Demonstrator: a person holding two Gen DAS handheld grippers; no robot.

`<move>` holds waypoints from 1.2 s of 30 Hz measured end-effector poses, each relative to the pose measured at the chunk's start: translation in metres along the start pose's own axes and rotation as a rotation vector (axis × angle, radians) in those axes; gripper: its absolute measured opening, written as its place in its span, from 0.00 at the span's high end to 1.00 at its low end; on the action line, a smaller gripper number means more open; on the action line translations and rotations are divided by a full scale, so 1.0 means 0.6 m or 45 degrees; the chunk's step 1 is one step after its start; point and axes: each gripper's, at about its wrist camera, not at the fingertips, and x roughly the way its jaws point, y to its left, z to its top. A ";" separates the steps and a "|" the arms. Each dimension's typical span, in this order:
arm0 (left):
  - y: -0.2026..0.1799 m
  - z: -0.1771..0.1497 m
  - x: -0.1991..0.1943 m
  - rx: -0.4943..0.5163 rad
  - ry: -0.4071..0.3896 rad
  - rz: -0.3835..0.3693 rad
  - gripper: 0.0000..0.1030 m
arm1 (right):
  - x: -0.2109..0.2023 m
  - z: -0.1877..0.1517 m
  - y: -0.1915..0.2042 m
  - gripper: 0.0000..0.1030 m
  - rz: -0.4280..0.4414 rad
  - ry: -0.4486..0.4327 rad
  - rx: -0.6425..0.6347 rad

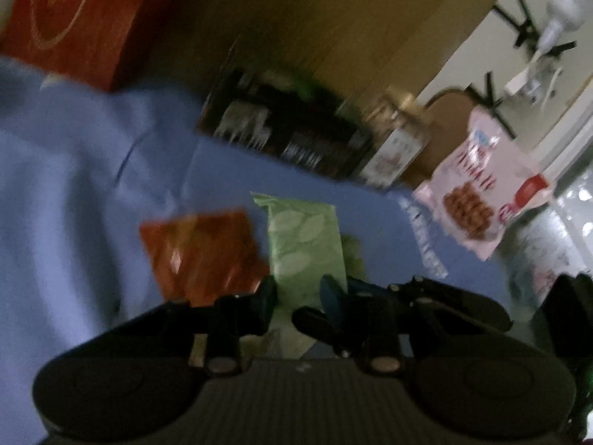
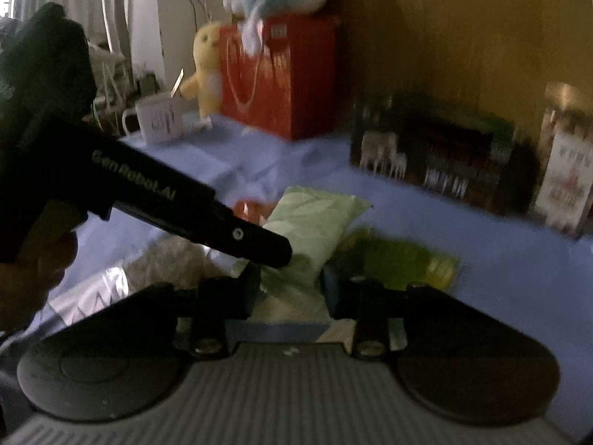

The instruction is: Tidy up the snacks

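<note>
The pale green leaf-printed packet (image 2: 311, 230) lies on the blue cloth (image 2: 426, 215), its near end between the fingers of the right hand-held gripper (image 2: 291, 285), which stand apart on either side of it; whether they press it is unclear through blur. The left hand-held gripper (image 1: 298, 296) also straddles that packet (image 1: 305, 241), jaws parted. Just beside it lies an orange packet (image 1: 202, 252); a pink-and-white snack bag (image 1: 481, 193) sits well apart.

Pale green leaf-print packet (image 1: 304, 239) between fingers (image 1: 267, 296)
</note>
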 end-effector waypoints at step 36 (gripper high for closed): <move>0.041 -0.068 -0.076 0.124 -0.323 0.363 0.46 | 0.071 0.072 -0.258 0.43 -0.473 -0.416 0.483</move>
